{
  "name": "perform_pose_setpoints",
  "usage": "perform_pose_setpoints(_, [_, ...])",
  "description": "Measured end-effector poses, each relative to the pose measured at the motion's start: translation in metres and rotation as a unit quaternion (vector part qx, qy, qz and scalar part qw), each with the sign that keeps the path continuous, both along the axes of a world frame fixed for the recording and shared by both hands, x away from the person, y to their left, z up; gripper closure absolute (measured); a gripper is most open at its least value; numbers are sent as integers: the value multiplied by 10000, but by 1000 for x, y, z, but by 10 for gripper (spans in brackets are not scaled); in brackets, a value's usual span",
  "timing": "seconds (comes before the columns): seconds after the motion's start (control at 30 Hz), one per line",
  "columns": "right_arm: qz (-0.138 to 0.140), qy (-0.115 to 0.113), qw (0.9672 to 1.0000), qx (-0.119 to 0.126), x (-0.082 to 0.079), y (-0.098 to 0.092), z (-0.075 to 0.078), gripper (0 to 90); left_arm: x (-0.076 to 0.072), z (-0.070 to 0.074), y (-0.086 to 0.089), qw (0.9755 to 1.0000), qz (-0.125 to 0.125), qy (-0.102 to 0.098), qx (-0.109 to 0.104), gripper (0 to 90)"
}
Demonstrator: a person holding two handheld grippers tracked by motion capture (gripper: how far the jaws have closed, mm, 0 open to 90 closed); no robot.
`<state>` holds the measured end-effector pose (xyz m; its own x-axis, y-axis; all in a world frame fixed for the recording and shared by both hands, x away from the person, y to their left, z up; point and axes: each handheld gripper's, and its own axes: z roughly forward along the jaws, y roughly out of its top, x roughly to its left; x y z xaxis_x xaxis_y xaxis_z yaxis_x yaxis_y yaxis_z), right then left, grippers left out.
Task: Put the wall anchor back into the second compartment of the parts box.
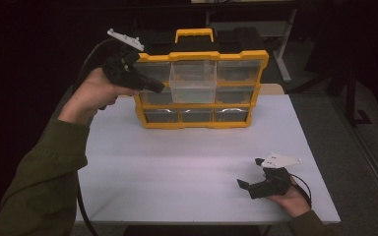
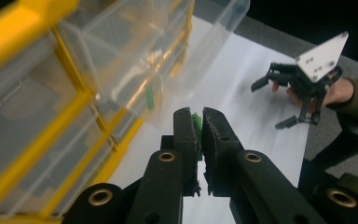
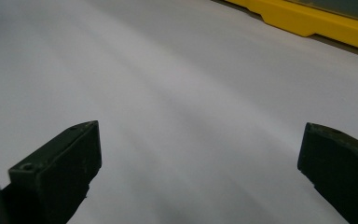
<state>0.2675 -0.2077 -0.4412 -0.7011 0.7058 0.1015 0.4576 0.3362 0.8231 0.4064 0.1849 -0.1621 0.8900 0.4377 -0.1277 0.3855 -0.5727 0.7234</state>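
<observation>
A yellow organizer with clear drawers stands upright at the back of the white table. Its top middle drawer is pulled out towards me. My left gripper is raised at the organizer's left, its tips beside that drawer. In the left gripper view the left gripper is shut on a small green piece, just below the clear drawer. A second green piece shows through the drawer's wall. My right gripper rests low at the table's front right, open, with nothing between its jaws.
The organizer's yellow base lies far ahead in the right gripper view, past bare white table. The other drawers are pushed in. A carry handle tops the organizer. Dark floor and table legs lie beyond the table's right edge.
</observation>
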Motion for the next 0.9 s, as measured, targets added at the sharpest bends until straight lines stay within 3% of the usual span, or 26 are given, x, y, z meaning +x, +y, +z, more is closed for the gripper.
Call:
perform_pose_setpoints(0.2, [-3,3,10000,13,0,-1,0,0,7,14,-15,9999,-10,-100,-30,844])
perform_pose_setpoints(0.5, [1,9,10000,32,-1,-1,1,0,21,13,-43,9992,143,-282,262,841])
perform_pose_setpoints(0.63, [18,-15,10000,29,-1,-1,1,0,25,11,-47,9991,165,-299,256,837])
perform_pose_setpoints(0.7, [13,-24,10000,43,-1,-1,1,0,25,9,-47,9989,233,-342,232,791])
perform_pose_setpoints(0.9, [12,-26,10000,42,-1,-1,1,0,23,10,-37,9989,268,-372,130,728])
